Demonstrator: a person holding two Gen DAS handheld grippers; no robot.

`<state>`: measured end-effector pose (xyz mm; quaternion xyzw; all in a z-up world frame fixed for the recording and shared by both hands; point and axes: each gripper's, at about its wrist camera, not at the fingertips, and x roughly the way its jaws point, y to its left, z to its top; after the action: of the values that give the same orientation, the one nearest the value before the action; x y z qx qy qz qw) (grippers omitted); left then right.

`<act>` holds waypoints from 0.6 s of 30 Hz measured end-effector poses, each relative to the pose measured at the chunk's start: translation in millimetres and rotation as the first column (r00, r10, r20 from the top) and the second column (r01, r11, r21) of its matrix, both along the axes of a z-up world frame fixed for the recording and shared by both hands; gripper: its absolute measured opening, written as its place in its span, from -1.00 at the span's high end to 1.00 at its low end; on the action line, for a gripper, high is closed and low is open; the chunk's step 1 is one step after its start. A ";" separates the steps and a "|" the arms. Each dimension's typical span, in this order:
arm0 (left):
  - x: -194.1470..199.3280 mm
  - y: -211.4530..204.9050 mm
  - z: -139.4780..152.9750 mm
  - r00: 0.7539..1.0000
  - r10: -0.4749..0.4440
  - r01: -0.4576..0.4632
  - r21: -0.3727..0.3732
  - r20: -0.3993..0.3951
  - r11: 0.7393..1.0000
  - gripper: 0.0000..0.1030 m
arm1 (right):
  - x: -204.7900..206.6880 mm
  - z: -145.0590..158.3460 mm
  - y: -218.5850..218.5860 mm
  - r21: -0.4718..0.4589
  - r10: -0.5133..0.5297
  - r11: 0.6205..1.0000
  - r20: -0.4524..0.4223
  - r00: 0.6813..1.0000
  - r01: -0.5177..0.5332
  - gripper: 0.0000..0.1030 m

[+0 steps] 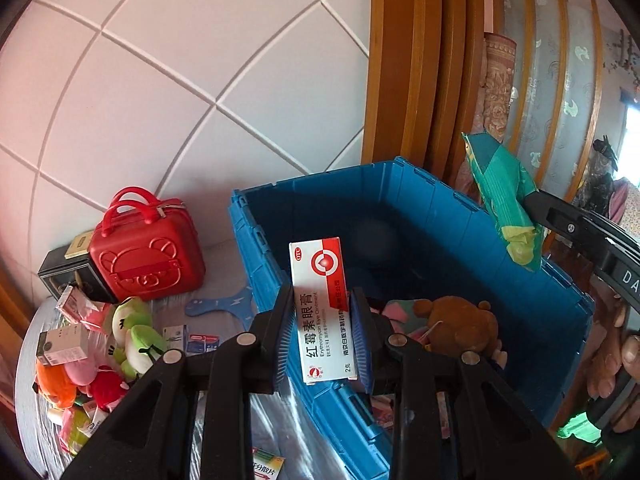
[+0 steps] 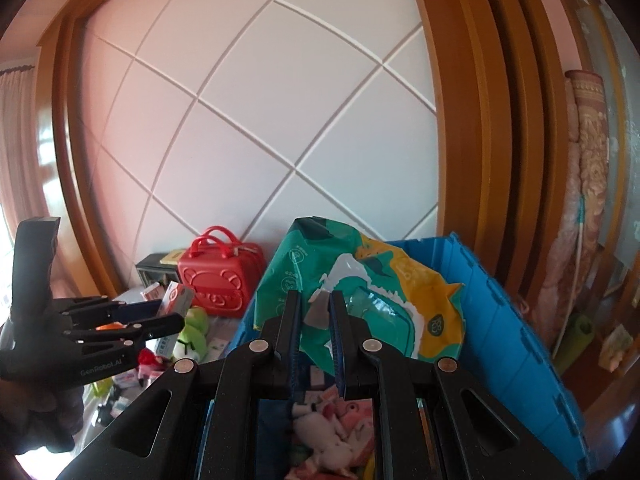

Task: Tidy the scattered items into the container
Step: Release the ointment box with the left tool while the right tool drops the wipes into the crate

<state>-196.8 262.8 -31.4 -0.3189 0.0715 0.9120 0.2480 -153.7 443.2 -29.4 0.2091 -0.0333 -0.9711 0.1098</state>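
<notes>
- L gripper (image 1: 322,330) angled down over crate (image 1: 460,216) edge, jaws clamped on ointment box (image 1: 320,308).
- R gripper (image 2: 314,334) above crate, jaws pinching wipes pack (image 2: 360,280).
- In crate: brown bear (image 1: 460,320).
- Tabletop (image 1: 228,280) left: plush toys (image 1: 136,332), boxes, red case (image 1: 148,252); panelled wall behind.

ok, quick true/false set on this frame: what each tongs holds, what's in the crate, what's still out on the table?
1. The left tongs grip a red-and-white ointment box. True.
2. The right tongs are empty. False: they are shut on a green wipes pack.
3. The blue crate has nothing in it. False: a brown plush bear lies inside.
4. A red bear-face case stands outside the crate by the wall. True.
5. Green frog plushes lie on the table, not in the crate. True.
</notes>
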 end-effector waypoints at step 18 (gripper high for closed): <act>-39.9 85.1 -4.7 0.998 -0.051 0.051 -0.028 0.021 0.998 0.47 | -68.8 -13.5 56.4 -0.034 -0.020 0.999 0.068 0.998 0.022 0.74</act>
<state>-236.7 348.0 -36.1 -0.3298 0.0900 0.9009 0.2674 -222.5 499.6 -42.9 0.2394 -0.0558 -0.9639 0.1020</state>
